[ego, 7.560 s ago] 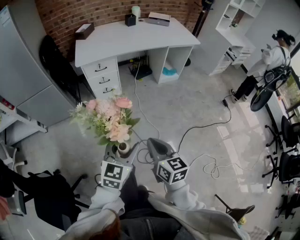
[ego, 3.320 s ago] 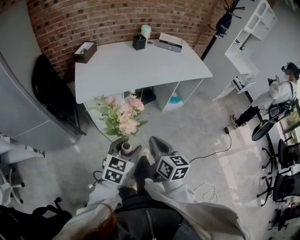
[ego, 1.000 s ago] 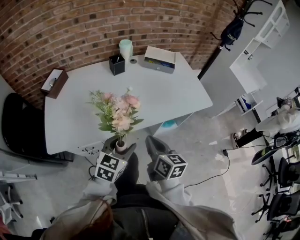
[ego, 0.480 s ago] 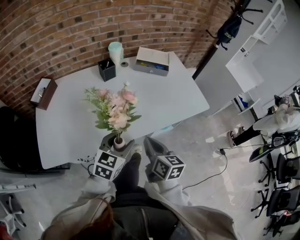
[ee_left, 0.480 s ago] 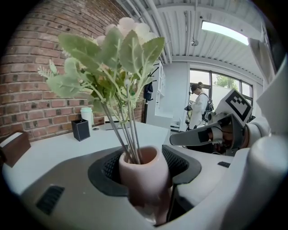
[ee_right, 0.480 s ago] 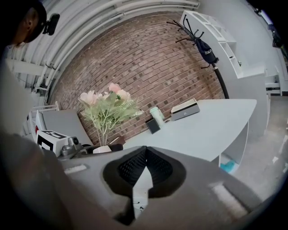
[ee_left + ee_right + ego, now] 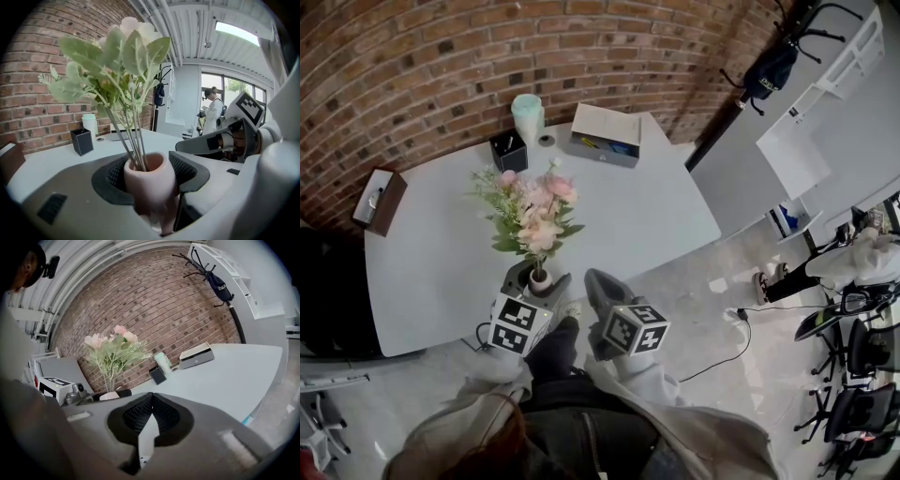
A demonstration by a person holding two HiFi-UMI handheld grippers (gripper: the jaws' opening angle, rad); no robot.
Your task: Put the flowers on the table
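Note:
A bunch of pink flowers [image 7: 534, 208] with green leaves stands in a small pink vase [image 7: 541, 277]. My left gripper [image 7: 539, 281] is shut on the vase [image 7: 147, 180], one pad on each side, and holds it upright at the near edge of the pale grey table [image 7: 628, 211]. The stems and leaves [image 7: 117, 51] rise in front of the left gripper view. Just to its right, my right gripper [image 7: 598, 287] is shut with nothing in it [image 7: 150, 418]. The right gripper view shows the flowers [image 7: 112, 350] at its left and the table [image 7: 229, 364] ahead.
At the table's far edge stand a black pen holder [image 7: 508, 150], a mint green cup [image 7: 528, 112] and a grey box [image 7: 605, 137]. A brown box [image 7: 377, 199] sits at its left end. A brick wall is behind, and a coat rack [image 7: 773, 61] at the right.
Both grippers have moved forward together with the vase. The table has come closer beneath them, and the vase now hangs at its near edge. Neither grip has changed.

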